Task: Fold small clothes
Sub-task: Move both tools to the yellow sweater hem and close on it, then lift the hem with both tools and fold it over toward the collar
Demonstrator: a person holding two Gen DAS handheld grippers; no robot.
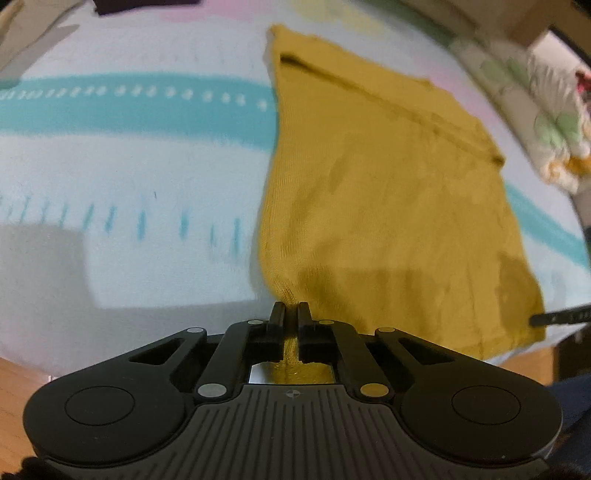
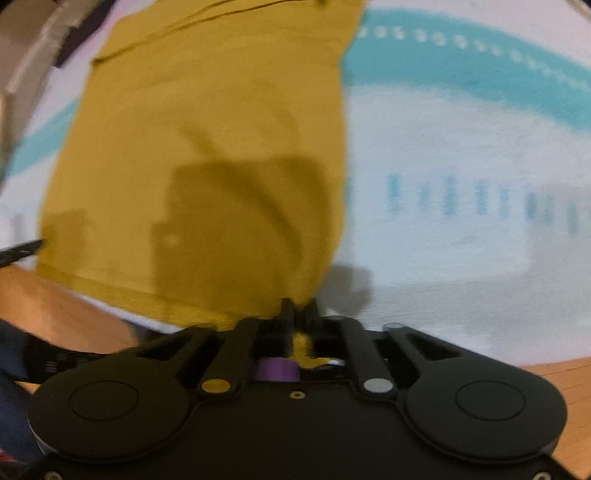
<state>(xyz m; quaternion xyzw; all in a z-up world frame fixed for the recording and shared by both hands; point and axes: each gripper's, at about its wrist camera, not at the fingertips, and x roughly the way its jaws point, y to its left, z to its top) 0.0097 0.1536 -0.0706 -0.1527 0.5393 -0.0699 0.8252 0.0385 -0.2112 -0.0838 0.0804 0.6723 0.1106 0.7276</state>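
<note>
A mustard-yellow knit garment (image 1: 388, 192) lies flat on a white cloth with teal stripes (image 1: 129, 147). My left gripper (image 1: 290, 308) is shut on the garment's near left corner, and yellow fabric is bunched between its fingers. In the right wrist view the same mustard garment (image 2: 207, 147) spreads up and to the left. My right gripper (image 2: 298, 304) is shut on its near right corner, with a yellow tuft caught between the fingers. The tip of the right gripper (image 1: 561, 317) shows at the right edge of the left wrist view. The left gripper (image 2: 18, 251) likewise pokes in at the left of the right wrist view.
The white and teal cloth (image 2: 461, 147) covers a wooden surface (image 2: 554, 373) that shows along the near edge. A floral-patterned fabric (image 1: 546, 129) lies at the far right. A dark item (image 1: 140, 5) sits at the top left. A dark blue sleeve (image 2: 11, 369) is at the lower left.
</note>
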